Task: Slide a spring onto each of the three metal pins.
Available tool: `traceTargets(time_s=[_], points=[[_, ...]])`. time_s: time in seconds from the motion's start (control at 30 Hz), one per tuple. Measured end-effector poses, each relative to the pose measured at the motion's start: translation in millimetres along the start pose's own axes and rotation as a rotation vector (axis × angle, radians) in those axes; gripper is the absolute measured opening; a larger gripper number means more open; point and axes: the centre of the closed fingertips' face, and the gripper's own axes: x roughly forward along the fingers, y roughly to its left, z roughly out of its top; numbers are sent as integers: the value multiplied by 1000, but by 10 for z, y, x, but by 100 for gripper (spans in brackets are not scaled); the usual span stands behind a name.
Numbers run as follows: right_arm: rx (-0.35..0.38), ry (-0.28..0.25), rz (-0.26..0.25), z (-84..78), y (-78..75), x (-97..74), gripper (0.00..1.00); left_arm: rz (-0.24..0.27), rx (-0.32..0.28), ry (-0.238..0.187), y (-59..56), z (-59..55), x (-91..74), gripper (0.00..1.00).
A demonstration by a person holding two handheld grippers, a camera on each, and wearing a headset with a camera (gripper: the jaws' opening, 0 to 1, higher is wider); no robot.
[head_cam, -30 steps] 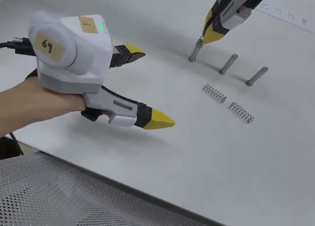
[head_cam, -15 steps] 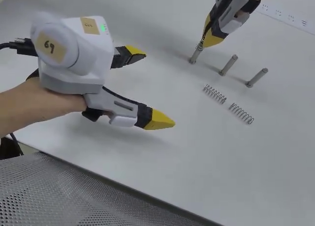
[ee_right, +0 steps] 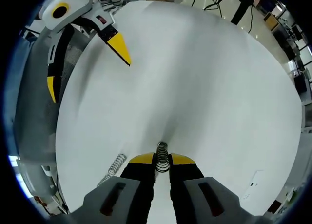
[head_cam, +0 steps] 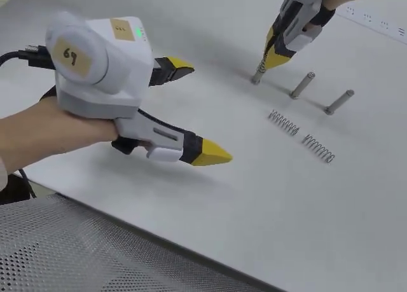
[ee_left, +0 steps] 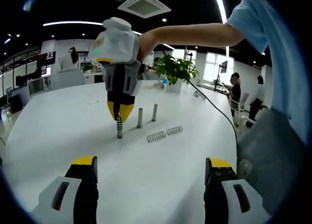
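- The left claw (head_cam: 200, 111) hung nearest, jaws wide apart and empty, well short of the work.
- Past its tips, a loose spring (head_cam: 283, 122) and a second spring (head_cam: 317, 148) lay on the table (head_cam: 267, 222), near the right claw.
- The right claw (head_cam: 275, 58) was clamped on a held spring (ee_right: 162, 160), which seemed started over the first pin (head_cam: 257, 77) directly under its tip.
- Beside it stood a middle pin (head_cam: 303, 84) and an end pin (head_cam: 338, 101), both bare.
- Risk: pushed off the pin's line, the held spring could jam or buckle; released early, it might pop off.
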Motion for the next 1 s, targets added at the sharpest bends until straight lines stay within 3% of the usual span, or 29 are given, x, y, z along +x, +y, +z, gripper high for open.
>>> traceTargets(time_s=[0.13, 0.57, 1.0], points=[[2, 6, 10, -14, -85, 67, 8, 2, -1, -3, 13, -1, -6, 88], [13, 20, 21, -15, 8, 147, 8, 8, -6, -8, 29, -7, -11, 88], [19, 16, 25, -11, -5, 157, 8, 8, -8, -5, 15, -9, -5, 87]])
